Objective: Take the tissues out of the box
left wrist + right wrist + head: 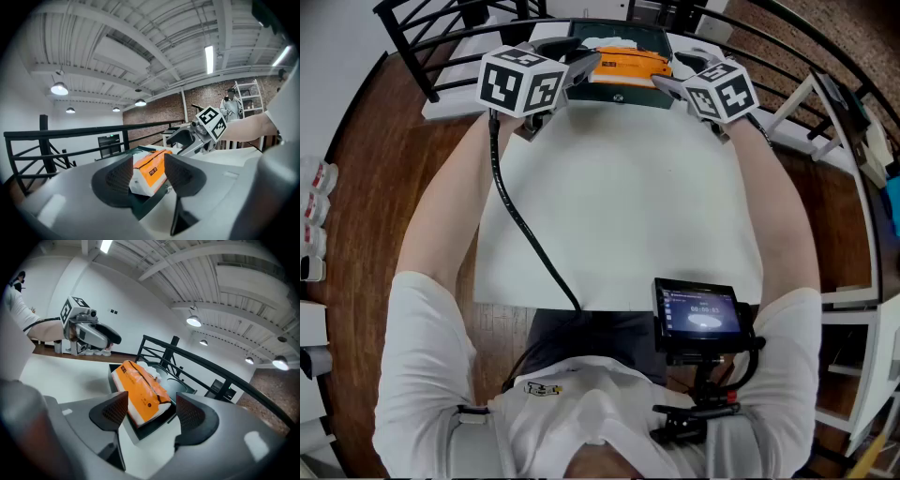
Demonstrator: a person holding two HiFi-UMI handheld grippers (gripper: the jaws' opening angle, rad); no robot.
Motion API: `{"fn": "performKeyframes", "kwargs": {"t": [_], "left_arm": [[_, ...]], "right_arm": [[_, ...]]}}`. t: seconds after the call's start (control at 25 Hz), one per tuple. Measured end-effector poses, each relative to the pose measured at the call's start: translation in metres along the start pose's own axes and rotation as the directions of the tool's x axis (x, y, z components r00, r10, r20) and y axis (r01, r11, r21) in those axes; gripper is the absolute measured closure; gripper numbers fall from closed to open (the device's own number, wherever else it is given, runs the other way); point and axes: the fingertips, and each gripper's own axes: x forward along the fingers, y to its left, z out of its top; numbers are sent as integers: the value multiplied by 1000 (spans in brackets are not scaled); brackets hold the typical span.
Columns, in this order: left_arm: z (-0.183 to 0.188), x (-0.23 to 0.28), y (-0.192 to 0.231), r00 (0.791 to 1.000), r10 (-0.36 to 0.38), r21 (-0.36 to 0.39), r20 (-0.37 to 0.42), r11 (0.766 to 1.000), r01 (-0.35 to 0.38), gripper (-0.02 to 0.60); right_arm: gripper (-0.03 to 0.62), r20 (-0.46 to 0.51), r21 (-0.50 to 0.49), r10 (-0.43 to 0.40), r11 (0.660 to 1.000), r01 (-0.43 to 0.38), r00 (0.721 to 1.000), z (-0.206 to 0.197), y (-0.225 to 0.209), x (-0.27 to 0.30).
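Observation:
An orange and white tissue pack [623, 64] lies tilted in a dark box [623, 97] at the far edge of the white table [619, 206]. White tissue [149, 366] pokes out of its top. My left gripper [586, 64] hangs at the pack's left end, jaws apart. In the left gripper view the pack's corner [150, 171] shows between the pads, and the right gripper view shows a gap between this gripper and the pack. My right gripper [667, 82] stands wide open at the right end, with the pack [140, 390] ahead of its pads, untouched.
A black railing [441, 47] runs behind the table. A small monitor [703, 314] sits on a rig at the person's chest. The left gripper's black cable [520, 225] crosses the table's left side. White shelving [862, 141] stands at the right. A person [229, 105] stands far off.

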Motion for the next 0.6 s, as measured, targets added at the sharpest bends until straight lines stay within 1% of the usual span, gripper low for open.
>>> {"fn": "performKeyframes", "kwargs": {"t": [0.08, 0.16, 0.24, 0.36, 0.4, 0.48, 0.6], "left_arm": [[-7, 18, 4, 997, -43, -12, -71, 999, 42, 361], [-16, 32, 6, 986, -75, -13, -150, 997, 74, 333], [-25, 43, 4, 970, -91, 2, -225, 996, 94, 333], [-40, 56, -2, 944, -76, 44, -320, 994, 95, 342], [-44, 61, -1, 938, -62, 55, -341, 995, 86, 387], [-52, 68, 4, 934, -43, 57, -355, 996, 68, 403], [-54, 70, 7, 941, -46, 35, -336, 998, 61, 424]], "right_arm": [[275, 0, 47, 11, 999, -11, 1000, -5, -8, 5], [272, 2, 93, 34, 995, -34, 999, -8, -10, 9], [274, 5, 126, 58, 990, -59, 998, -10, -8, 13], [328, 10, 139, 94, 986, -94, 996, -11, 1, 16], [344, 9, 141, 102, 985, -102, 995, -12, 3, 17], [366, 8, 147, 105, 983, -105, 994, -16, 2, 21], [376, 20, 152, 101, 983, -103, 995, -17, 1, 26]]}}
